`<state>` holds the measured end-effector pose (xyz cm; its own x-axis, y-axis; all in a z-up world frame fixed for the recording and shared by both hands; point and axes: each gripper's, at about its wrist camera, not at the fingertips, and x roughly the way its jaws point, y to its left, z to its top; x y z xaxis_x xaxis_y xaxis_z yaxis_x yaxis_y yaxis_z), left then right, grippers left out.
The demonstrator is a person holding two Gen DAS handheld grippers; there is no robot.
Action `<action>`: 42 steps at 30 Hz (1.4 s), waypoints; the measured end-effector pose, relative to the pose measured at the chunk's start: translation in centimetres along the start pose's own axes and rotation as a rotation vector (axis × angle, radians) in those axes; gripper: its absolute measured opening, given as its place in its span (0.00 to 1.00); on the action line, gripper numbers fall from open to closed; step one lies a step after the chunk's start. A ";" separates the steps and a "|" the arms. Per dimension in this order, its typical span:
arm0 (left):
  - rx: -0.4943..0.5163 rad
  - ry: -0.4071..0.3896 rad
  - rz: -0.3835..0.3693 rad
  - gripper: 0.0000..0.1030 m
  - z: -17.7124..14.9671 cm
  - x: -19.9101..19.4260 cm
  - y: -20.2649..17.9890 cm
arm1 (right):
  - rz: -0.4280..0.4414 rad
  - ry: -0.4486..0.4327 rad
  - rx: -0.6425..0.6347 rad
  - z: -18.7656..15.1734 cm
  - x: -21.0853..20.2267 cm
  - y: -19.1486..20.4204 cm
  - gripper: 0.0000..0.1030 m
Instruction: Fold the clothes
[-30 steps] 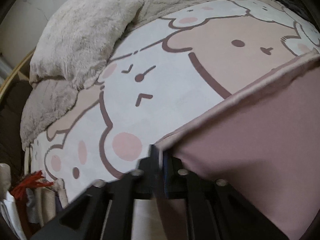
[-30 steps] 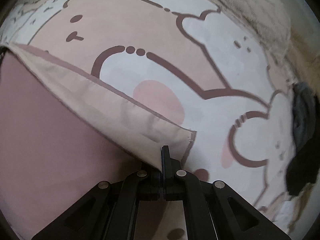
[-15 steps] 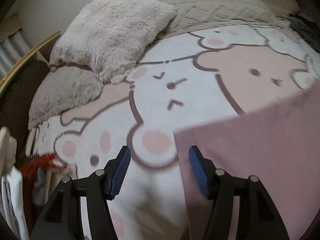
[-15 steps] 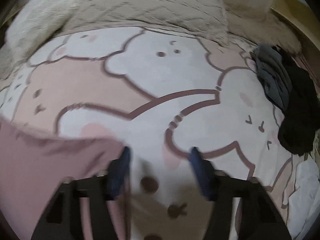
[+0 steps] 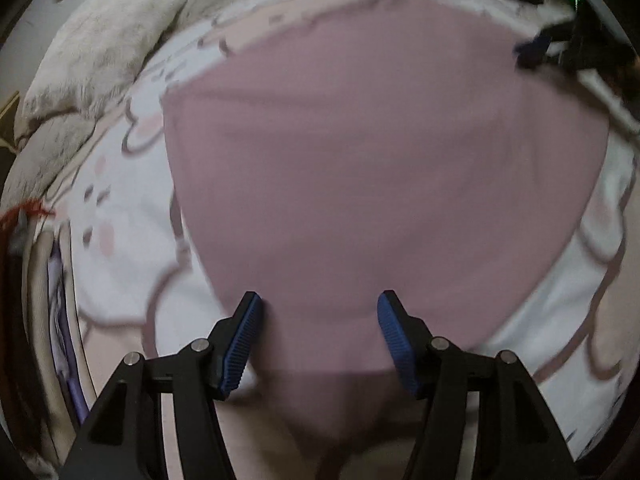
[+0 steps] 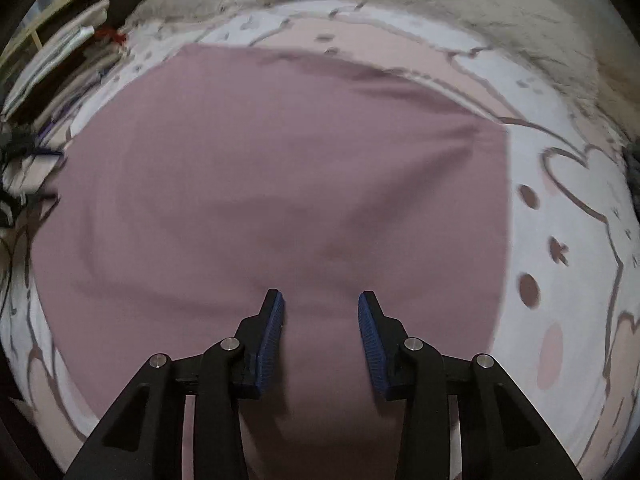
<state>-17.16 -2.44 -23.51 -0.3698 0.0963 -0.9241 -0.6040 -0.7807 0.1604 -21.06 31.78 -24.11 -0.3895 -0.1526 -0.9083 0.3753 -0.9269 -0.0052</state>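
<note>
A dusty-pink garment [image 5: 360, 168] lies spread flat on the cartoon-bear bedspread [image 5: 120, 200] and fills the middle of both views [image 6: 280, 184]. My left gripper [image 5: 320, 336] hovers open over its near edge, blue pads wide apart with nothing between them. My right gripper [image 6: 320, 332] is open too, above the garment's near part, its jaws empty. In the left wrist view the right gripper [image 5: 536, 50] shows blurred at the garment's far right corner. The frames are motion-blurred.
Fluffy cream pillows [image 5: 96, 56] and a beige knitted blanket [image 6: 500, 8] lie at the head of the bed. A stack of folded textiles [image 6: 60, 60] sits beside the bed's left side, with something red [image 5: 28, 210] on it. Dark clothes [image 6: 634, 168] lie at the right edge.
Both grippers were shut on the pink garment's corners a second ago; they let go, opened and pulled back. The garment now lies flat and both cameras look down on it.
</note>
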 end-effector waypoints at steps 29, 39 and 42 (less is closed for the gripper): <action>0.342 -0.305 0.221 0.58 -3.0 -8.6 -7.5 | 0.382 -0.248 0.629 -20.8 -7.7 -3.6 0.38; 0.581 -0.601 0.162 0.58 3.5 -10.8 -21.2 | 0.829 -0.205 0.988 -20.2 -3.3 -8.0 0.38; 0.601 -0.635 0.136 0.58 5.1 -9.3 -25.1 | 0.782 -0.138 0.934 -17.9 -2.9 -7.4 0.38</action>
<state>-2.13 19.41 -17.23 -0.6799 0.4902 -0.5454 -0.7290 -0.3713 0.5750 -7.66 45.24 -28.94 -0.4370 -0.7606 -0.4801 -0.1771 -0.4505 0.8750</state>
